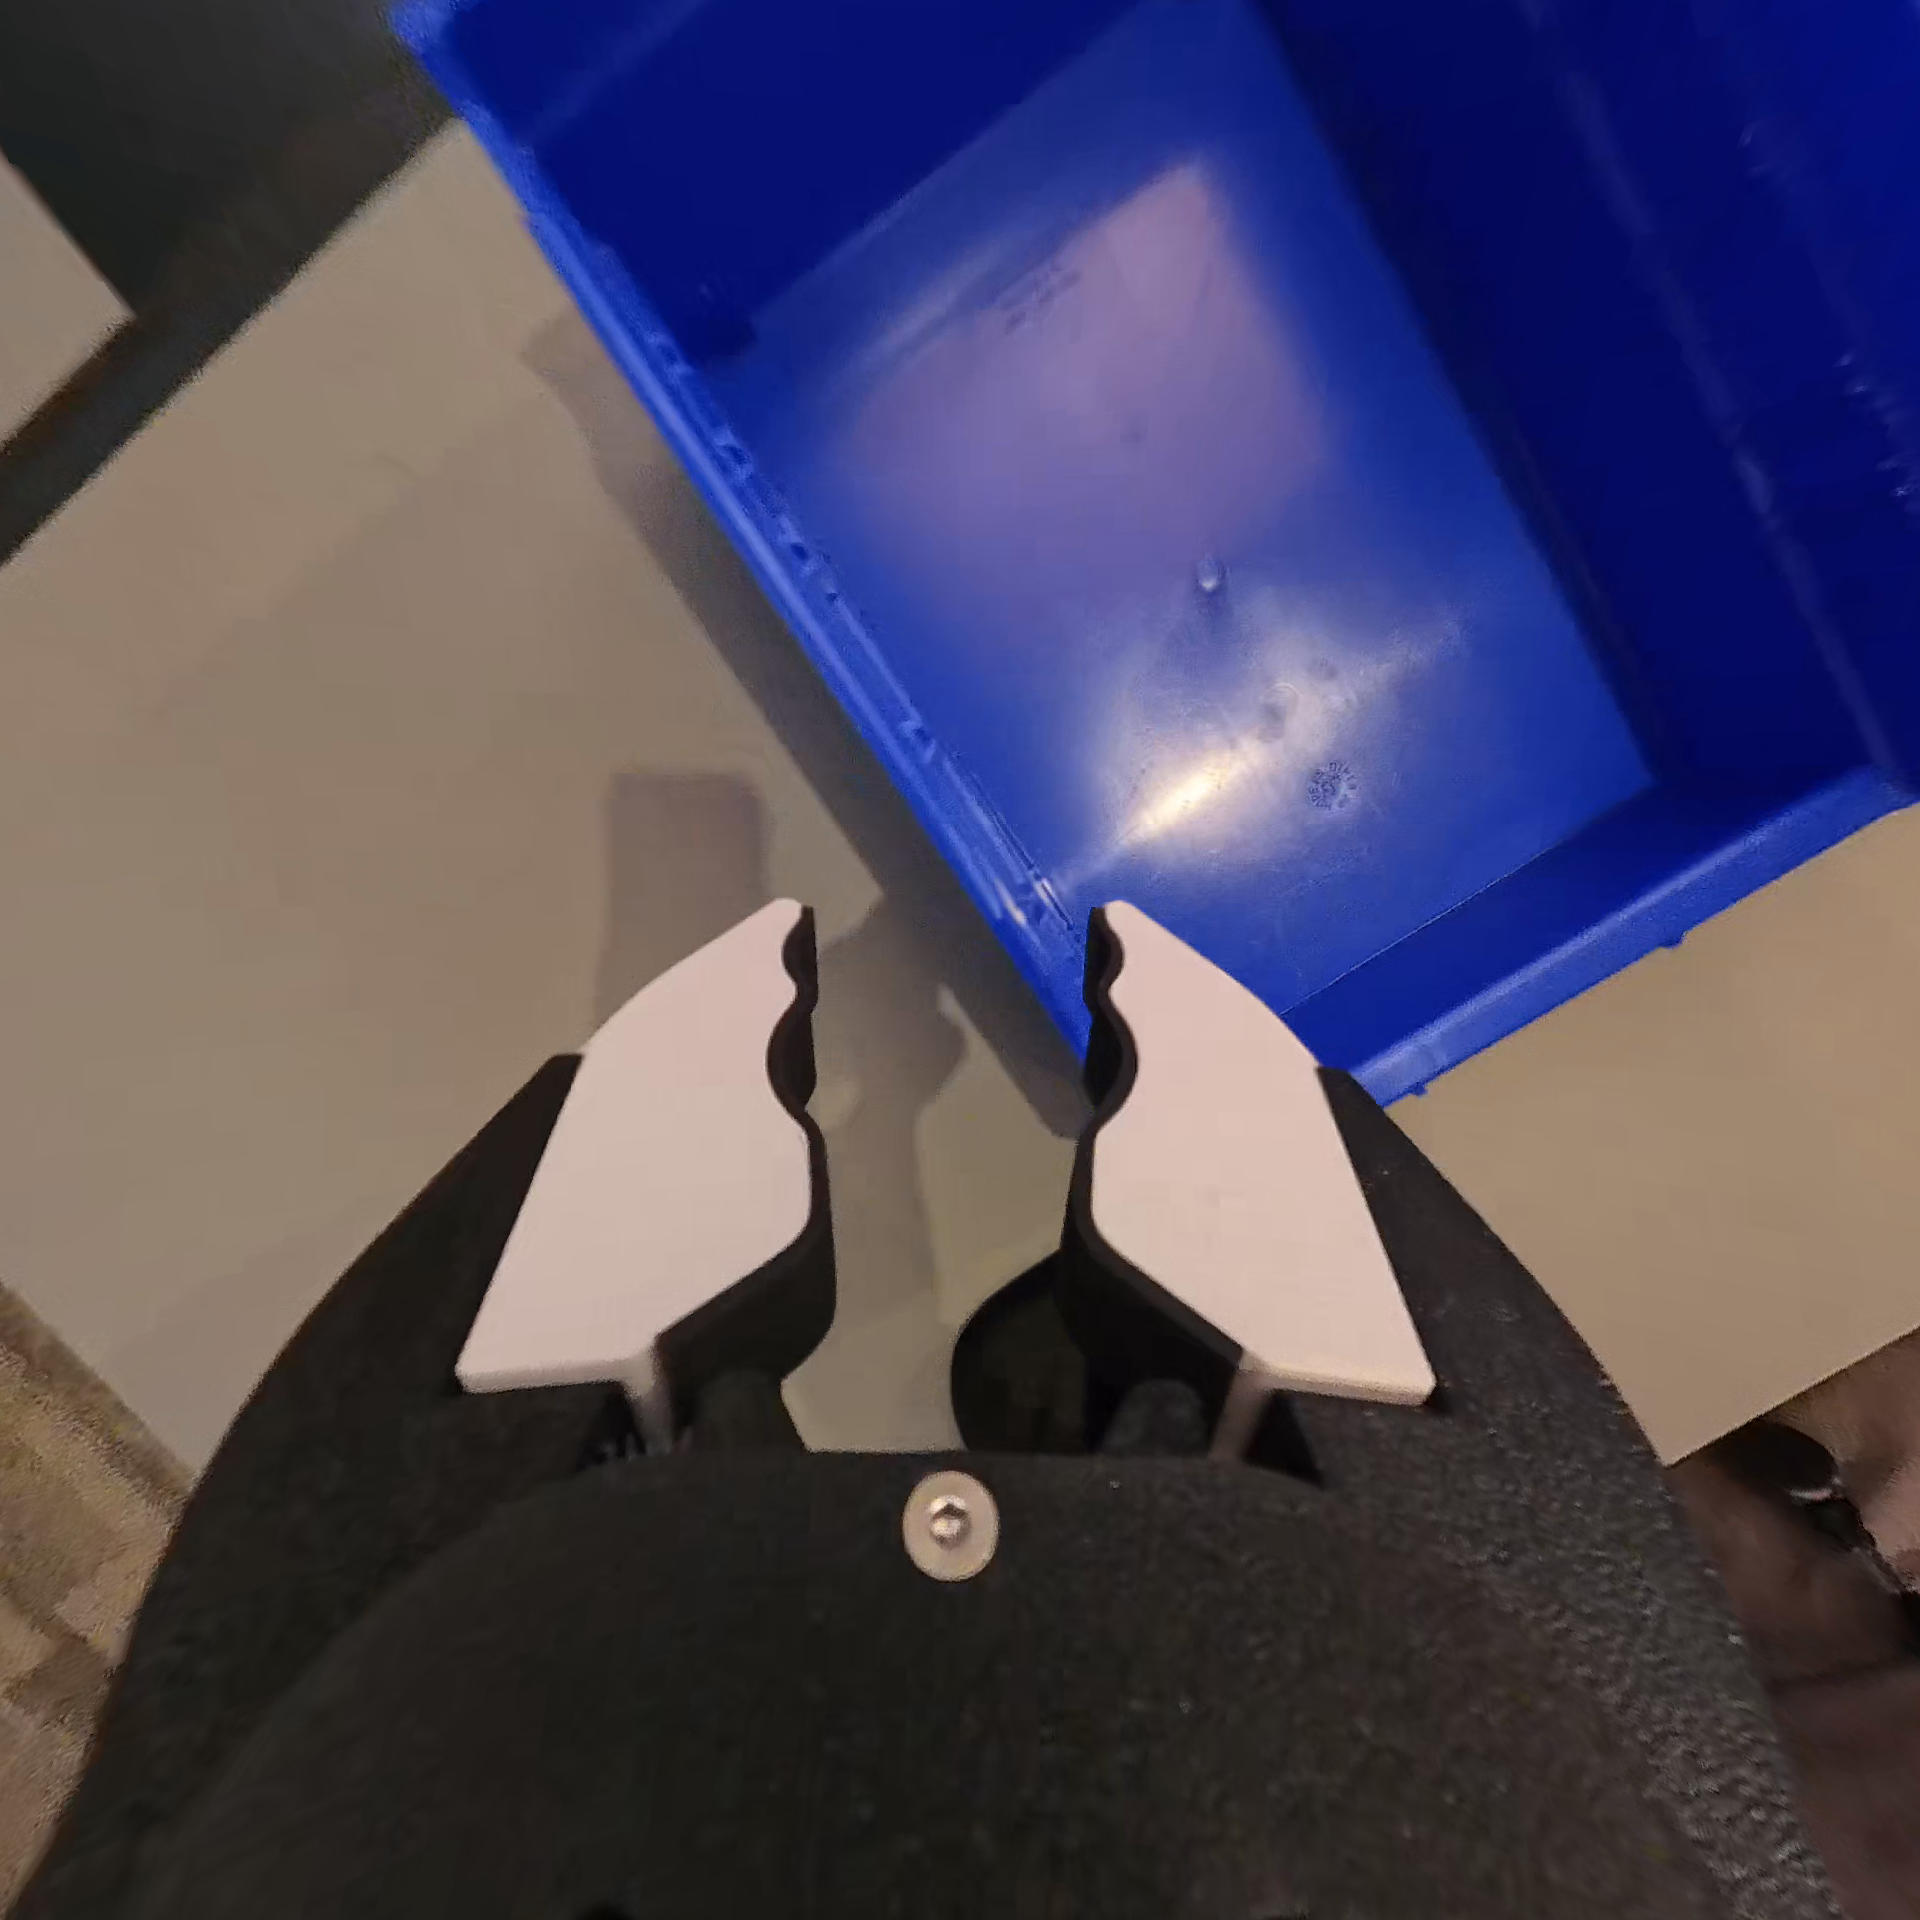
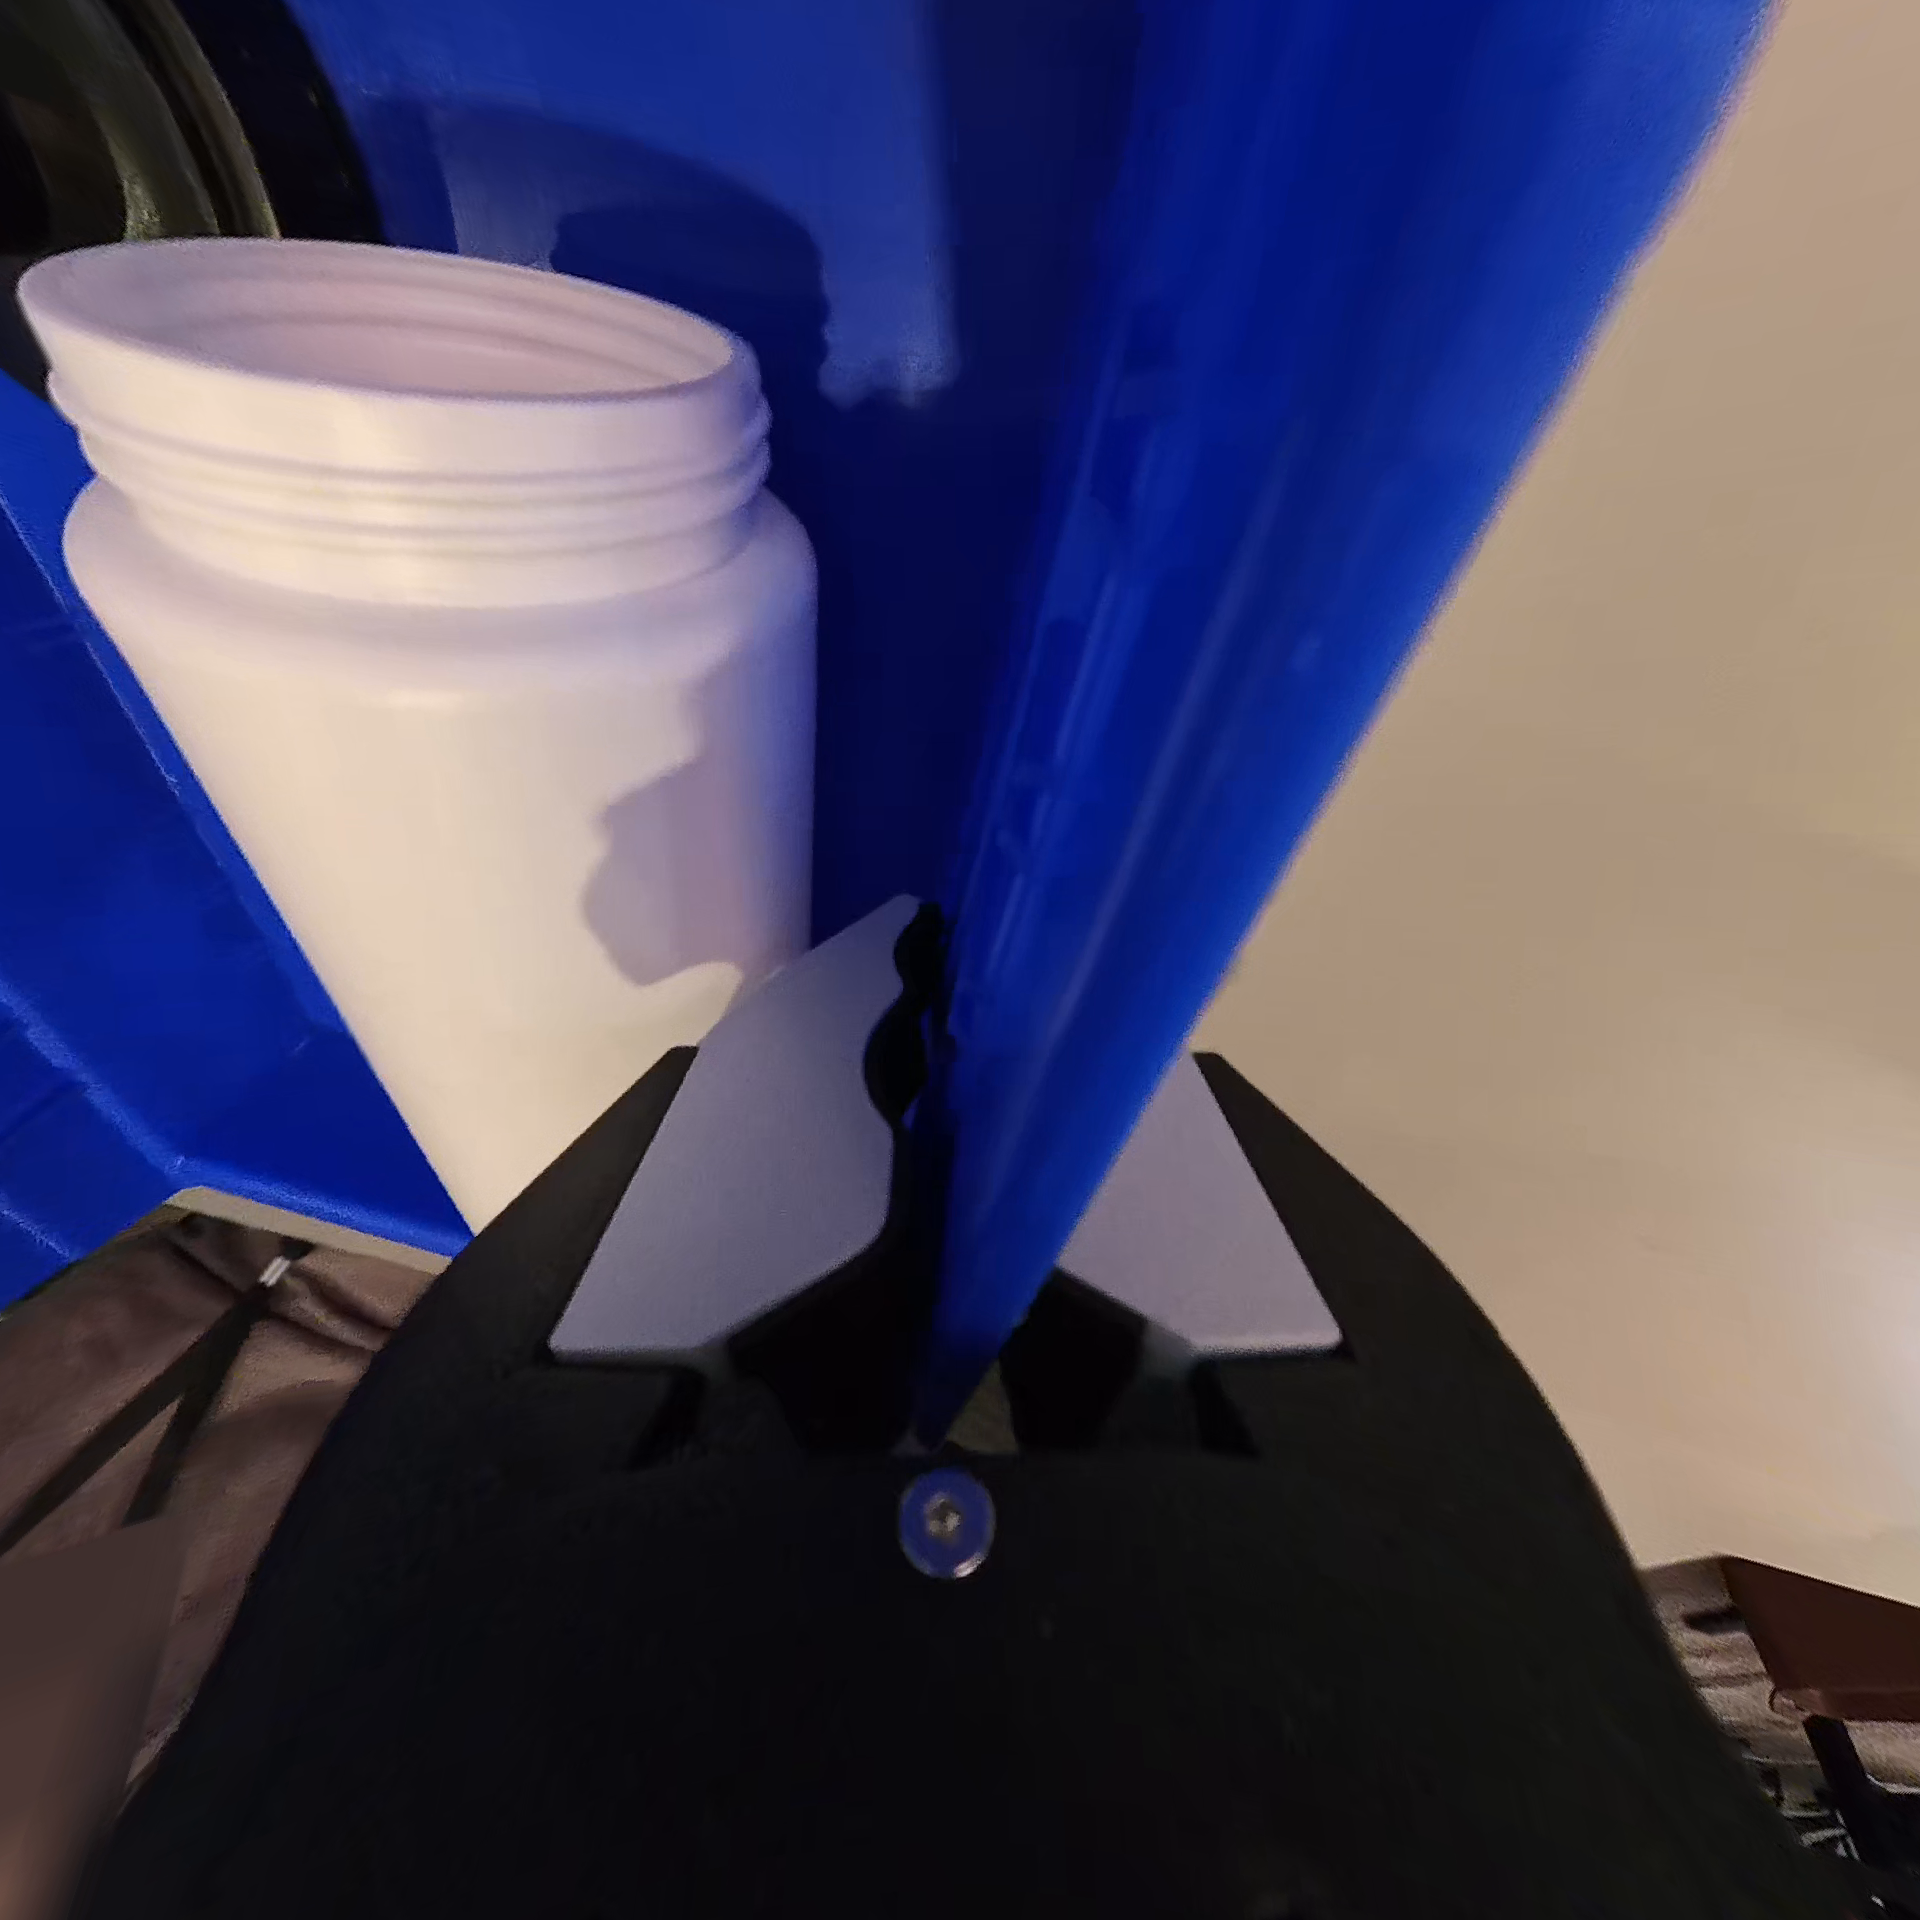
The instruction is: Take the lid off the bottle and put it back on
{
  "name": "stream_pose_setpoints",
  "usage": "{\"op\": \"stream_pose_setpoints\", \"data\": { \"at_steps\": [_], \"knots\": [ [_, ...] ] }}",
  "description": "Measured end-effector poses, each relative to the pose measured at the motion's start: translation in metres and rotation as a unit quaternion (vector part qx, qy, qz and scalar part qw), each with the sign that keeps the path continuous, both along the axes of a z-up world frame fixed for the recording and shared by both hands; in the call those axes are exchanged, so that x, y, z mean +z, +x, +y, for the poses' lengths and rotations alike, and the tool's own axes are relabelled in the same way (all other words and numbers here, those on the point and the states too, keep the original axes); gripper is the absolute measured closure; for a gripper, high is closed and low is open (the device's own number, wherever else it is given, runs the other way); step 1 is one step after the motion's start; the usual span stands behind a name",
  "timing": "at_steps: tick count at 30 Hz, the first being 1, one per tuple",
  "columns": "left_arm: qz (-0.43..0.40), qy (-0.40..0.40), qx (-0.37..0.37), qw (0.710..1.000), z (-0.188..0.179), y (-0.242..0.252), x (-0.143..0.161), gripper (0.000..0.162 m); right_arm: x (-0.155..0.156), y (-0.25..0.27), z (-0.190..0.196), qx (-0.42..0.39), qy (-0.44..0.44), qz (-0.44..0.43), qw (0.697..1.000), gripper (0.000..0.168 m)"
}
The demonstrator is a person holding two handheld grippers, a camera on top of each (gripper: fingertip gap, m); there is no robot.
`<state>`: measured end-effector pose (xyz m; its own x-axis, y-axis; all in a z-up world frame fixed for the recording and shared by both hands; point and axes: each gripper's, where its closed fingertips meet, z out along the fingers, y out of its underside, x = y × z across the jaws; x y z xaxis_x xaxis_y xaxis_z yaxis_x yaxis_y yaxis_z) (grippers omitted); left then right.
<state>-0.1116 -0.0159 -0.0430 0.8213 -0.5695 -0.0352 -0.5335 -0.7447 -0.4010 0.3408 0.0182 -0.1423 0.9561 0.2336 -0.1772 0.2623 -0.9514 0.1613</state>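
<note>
A white wide-mouth bottle (image 2: 447, 727) stands without a lid, its threaded neck bare, inside a blue bin (image 2: 1195, 520). No lid shows in either view. My right gripper (image 2: 940, 977) is shut on the bin's side wall, just right of the bottle. The wall runs between its jaws and hides most of the right finger. My left gripper (image 1: 951, 935) is open and empty. It hovers over the beige table (image 1: 312, 675) at the near left corner of a blue bin (image 1: 1195, 520), whose visible floor is bare.
A dark round object (image 2: 135, 135) shows at the top left behind the bin, and I cannot tell what it is. The table edge (image 1: 1766, 1382) lies at the lower right. Patterned carpet (image 1: 62, 1507) lies below the table.
</note>
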Motion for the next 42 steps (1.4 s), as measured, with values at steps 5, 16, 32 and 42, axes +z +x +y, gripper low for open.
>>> {"op": "stream_pose_setpoints", "data": {
  "at_steps": [5, 16, 32, 42],
  "knots": [
    [-0.026, 0.084, 0.019, 0.996, -0.006, -0.018, 0.045, 0.117, 0.023, 0.021, -0.002, -0.011, 0.027, -0.015, 0.999, 0.163],
    [-0.021, 0.158, 0.005, 0.987, -0.025, -0.01, 0.081, 0.116, 0.137, 0.003, -0.004, 0.0, 0.039, -0.062, 0.997, 0.162],
    [-0.189, 0.44, 0.105, 0.872, -0.062, -0.029, 0.214, 0.105, 0.143, -0.317, 0.031, 0.168, 0.032, 0.05, 0.984, 0.163],
    [-0.2, 0.435, 0.091, 0.873, -0.072, -0.026, 0.216, 0.103, 0.121, -0.512, 0.019, 0.258, 0.015, 0.095, 0.961, 0.162]
  ]
}}
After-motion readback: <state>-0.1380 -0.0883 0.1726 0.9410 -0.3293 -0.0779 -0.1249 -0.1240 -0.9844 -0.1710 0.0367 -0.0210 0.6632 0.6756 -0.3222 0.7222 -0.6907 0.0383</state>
